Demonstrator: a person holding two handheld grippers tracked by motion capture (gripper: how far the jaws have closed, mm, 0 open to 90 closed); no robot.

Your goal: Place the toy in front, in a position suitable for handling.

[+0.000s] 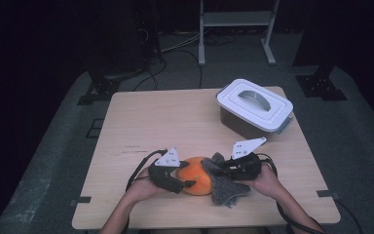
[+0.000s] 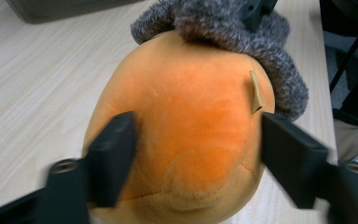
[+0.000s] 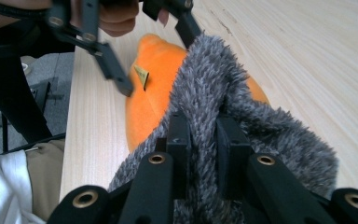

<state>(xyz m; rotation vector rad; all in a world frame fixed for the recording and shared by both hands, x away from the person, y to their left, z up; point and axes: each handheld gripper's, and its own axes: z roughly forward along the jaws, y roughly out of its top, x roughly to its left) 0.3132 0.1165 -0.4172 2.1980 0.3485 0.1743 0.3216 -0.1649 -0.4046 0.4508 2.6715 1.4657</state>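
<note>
A round orange plush (image 1: 197, 178) lies near the table's front edge, with a grey fuzzy piece (image 1: 226, 190) against its right side. My left gripper (image 1: 187, 184) is open, one jaw on each side of the orange plush (image 2: 191, 116) without squeezing it. A small tan tag (image 2: 255, 91) sticks out of the plush. My right gripper (image 1: 213, 169) is shut on a fold of the grey fuzzy piece (image 3: 223, 84), which drapes over the far end of the orange plush (image 3: 154, 93). In the right gripper view, my right gripper (image 3: 204, 140) pinches the fur between its pads.
A white lidded box (image 1: 255, 105) with a grey handle stands at the back right of the wooden table (image 1: 165, 122). The person's hands come in from the front edge. A metal stand and cables are on the floor beyond the table.
</note>
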